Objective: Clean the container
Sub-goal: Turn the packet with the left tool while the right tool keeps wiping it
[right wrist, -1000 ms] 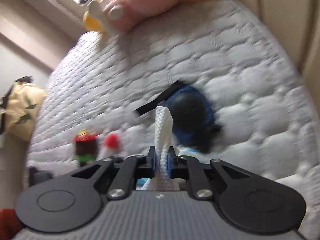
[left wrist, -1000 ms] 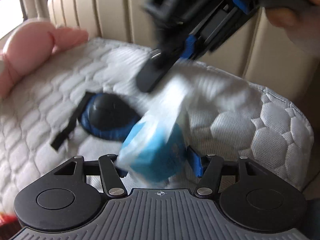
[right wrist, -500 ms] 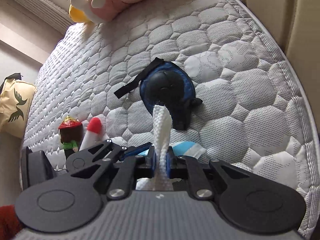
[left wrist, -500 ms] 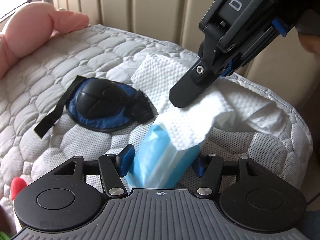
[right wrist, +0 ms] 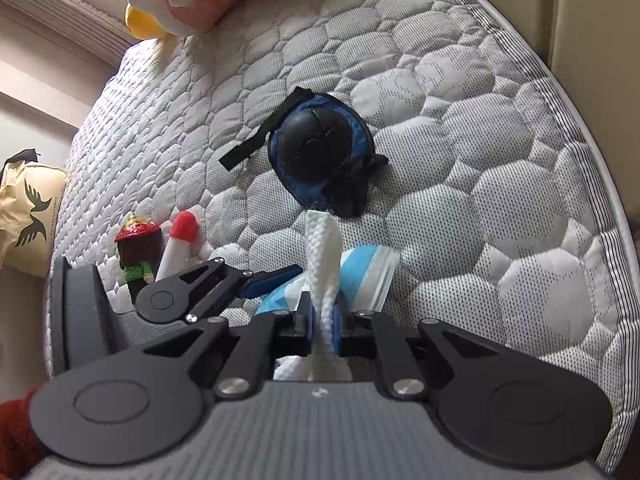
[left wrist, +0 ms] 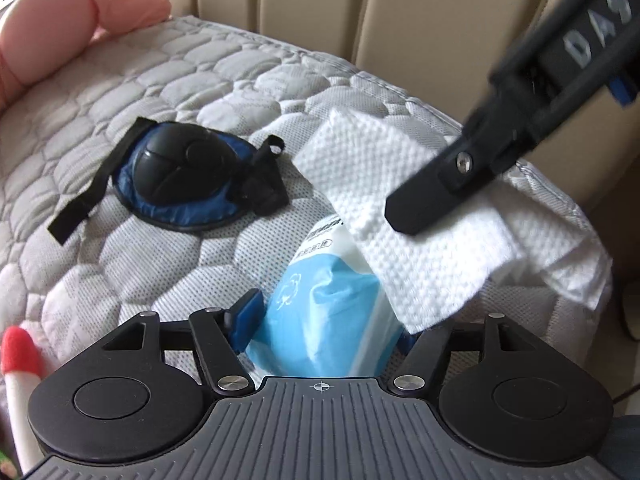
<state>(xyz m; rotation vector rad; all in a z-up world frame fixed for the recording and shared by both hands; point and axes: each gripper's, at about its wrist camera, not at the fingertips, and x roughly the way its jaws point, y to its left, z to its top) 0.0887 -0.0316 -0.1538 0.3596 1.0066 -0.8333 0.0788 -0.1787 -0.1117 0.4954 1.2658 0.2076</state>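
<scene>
While the right tool [right wrist: 323,316] stays pressed together on a white tissue [left wrist: 404,216], the left tool [left wrist: 328,328] has just been opening its jaws around a blue and white tissue pack [left wrist: 328,320]. That pack is between them, but the left blue pad [left wrist: 246,316] stands clear of the wrapper; the right side is hidden under the tissue, so a firm hold cannot be confirmed. Both sit near the mattress [right wrist: 500,152] corner by the padded headboard [left wrist: 320,4].

The container [left wrist: 180,172], a dark round case on a blue rim with a black strap, lies flat on the mattress, further in from that corner and apart from both tools. Nothing touches it.

Judgement: the step in hand is drawing a tissue free of the pack; wiping has not begun. The sheet looks mostly out, one edge hanging over the pack mouth.

Next move calls for lifting the tissue fully clear, setting the pack down, then carrying the tissue across to the case. The case is light and on soft bedding, so the left tool will likely have to steady it.

A pink plush [left wrist: 60,40] lies toward the far end.
</scene>
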